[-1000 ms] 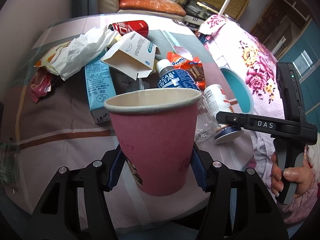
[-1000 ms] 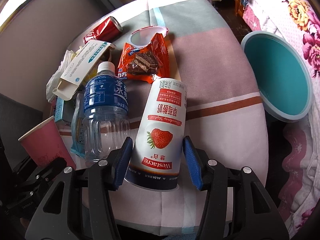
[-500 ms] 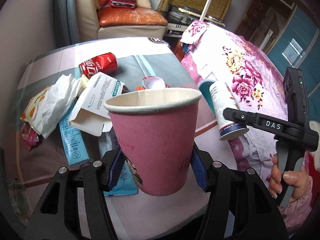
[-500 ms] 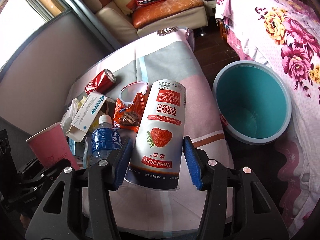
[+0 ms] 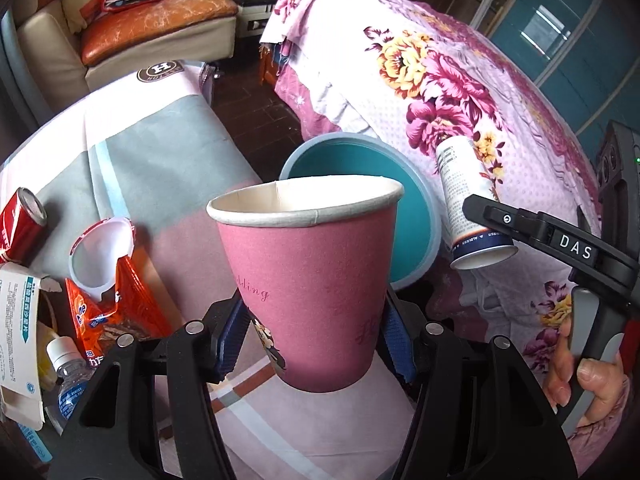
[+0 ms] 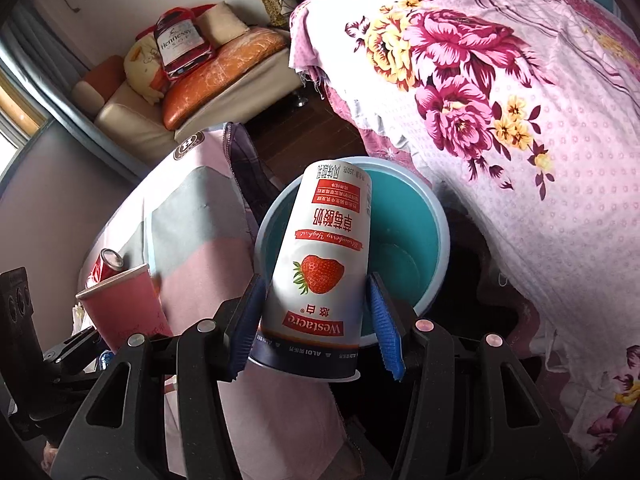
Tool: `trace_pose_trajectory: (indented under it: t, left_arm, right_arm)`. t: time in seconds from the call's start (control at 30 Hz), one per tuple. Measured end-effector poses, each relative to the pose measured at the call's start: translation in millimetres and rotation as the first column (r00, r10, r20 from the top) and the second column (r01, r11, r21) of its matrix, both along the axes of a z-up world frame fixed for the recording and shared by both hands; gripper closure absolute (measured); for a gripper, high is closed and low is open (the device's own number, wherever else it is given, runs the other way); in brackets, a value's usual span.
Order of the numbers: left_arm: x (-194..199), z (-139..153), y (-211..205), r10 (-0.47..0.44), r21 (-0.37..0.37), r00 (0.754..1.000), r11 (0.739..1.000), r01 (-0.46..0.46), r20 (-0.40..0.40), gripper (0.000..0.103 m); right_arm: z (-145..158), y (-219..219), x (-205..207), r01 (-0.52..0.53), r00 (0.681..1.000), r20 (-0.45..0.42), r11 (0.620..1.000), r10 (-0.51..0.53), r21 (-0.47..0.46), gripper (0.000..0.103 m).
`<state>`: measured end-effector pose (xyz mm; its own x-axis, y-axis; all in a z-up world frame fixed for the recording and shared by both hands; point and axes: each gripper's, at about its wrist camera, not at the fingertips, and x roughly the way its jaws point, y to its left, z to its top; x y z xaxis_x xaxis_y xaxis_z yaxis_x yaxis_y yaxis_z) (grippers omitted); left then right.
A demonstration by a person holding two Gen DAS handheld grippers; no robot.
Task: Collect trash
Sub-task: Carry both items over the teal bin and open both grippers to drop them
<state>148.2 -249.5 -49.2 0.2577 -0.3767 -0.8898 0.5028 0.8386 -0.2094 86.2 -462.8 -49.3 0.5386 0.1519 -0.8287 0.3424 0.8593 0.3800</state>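
Teal plastic is what both hands are heading for: the round bin (image 6: pixel 416 240) stands on the floor in the gap between the cloth-covered desk (image 5: pixel 168 168) and the flowered bed (image 6: pixel 520 120). The right gripper (image 6: pixel 316 320) has its fingers clenched on the lower end of a strawberry yoghurt cup (image 6: pixel 320 272), whose long axis tips toward twelve o'clock, its far end already over the bin's open mouth. From these fingers the bin lies straight ahead at twelve, just below the cup. The left gripper (image 5: pixel 312 340) grasps a pink paper cup (image 5: pixel 308 292), upright, mouth up, and from there the bin sits behind it at about one o'clock, partly hidden by the cup. I judge the right hand nearer to a drop; the left needs more travel toward one o'clock. A red can (image 5: pixel 20 224), an orange wrapper (image 5: pixel 104 312) and other litter lie on the desk at nine o'clock.
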Motion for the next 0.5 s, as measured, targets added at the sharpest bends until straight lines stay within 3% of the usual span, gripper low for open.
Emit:
trace_pose_trajectory:
  t: [0.2, 0.4, 0.5]
  left_arm:
    - [18.1, -32.0, -50.7, -0.05, 0.035, 0.997, 0.998, 0.052, -0.05, 0.042]
    - [23.6, -56.5, -71.8, -0.075, 0.075, 0.994, 0.994, 0.081, -0.078, 0.04]
    - [25.2, -62.2, -72.1, -0.067, 0.089, 0.995, 0.993, 0.074, -0.077, 0.028]
  right_arm:
    - [-26.9, -30.1, 8.0, 0.042, 0.998, -0.048, 0.999, -0.04, 0.026, 0.053]
    - [-43.3, -39.3, 13.3, 0.053, 0.996, -0.07, 0.998, -0.051, 0.035, 0.055]
    - [-49.8, -42.0, 16.0, 0.052, 0.996, -0.078, 0.998, -0.048, 0.046, 0.059]
